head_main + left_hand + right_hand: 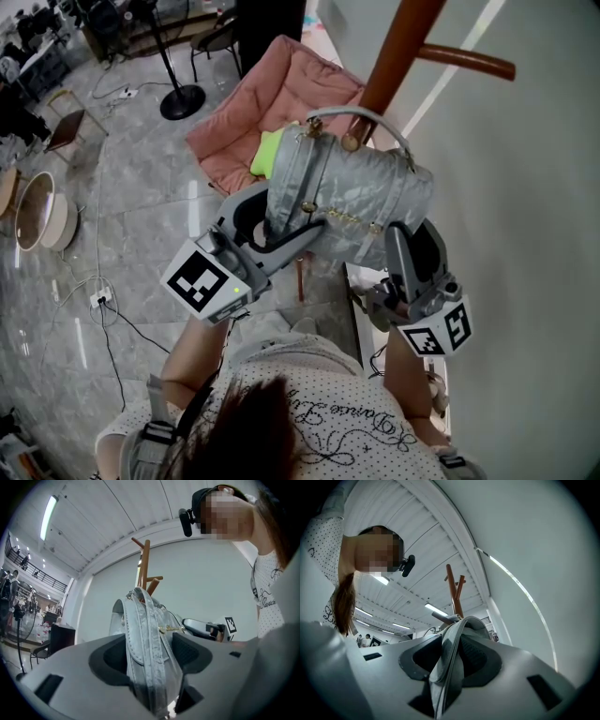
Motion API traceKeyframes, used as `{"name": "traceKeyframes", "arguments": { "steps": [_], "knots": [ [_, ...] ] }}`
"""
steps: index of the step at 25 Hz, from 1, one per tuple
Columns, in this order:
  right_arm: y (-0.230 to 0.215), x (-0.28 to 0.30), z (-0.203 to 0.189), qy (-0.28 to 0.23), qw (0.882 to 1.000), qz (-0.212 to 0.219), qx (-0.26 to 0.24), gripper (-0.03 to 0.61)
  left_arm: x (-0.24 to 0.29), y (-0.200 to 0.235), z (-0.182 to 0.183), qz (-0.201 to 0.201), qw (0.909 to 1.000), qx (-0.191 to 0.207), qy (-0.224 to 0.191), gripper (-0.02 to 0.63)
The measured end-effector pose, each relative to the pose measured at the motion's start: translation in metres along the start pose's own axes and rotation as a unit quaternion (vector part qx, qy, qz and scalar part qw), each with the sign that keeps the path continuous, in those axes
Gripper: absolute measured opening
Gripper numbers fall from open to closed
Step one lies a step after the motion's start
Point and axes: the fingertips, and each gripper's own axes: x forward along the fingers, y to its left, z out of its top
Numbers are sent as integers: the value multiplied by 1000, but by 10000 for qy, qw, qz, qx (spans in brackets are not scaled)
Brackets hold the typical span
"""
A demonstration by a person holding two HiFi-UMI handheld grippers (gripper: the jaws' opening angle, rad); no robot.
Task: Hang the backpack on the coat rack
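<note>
A silver quilted backpack (361, 192) is held up against the brown coat rack pole (398, 52). Its top handle (370, 114) arches over a rounded peg tip (351, 142). My left gripper (281, 223) is shut on the backpack's left side, and the bag's edge fills the gap between the jaws in the left gripper view (150, 653). My right gripper (398, 236) is shut on grey fabric at the bag's right lower side, seen pinched between the pads (452, 656). Another peg (466, 62) sticks out to the right. The rack top (454, 592) rises behind the bag.
A pink folding chair (246, 112) with a yellow-green item (266, 155) stands just behind the backpack. A black stand base (181, 100) and cables (101, 300) lie on the grey floor at left. A white wall (534, 244) closes the right side.
</note>
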Motion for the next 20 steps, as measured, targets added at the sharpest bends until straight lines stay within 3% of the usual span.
{"name": "traceKeyframes", "arguments": {
  "steps": [13, 20],
  "knots": [
    [-3, -1, -7, 233, 9997, -72, -90, 129, 4, 3, -11, -11, 9998, -105, 154, 285],
    [-8, -6, -16, 362, 9992, -81, -115, 129, 8, 3, -22, 4, 9995, 53, 303, 290]
  ]
}}
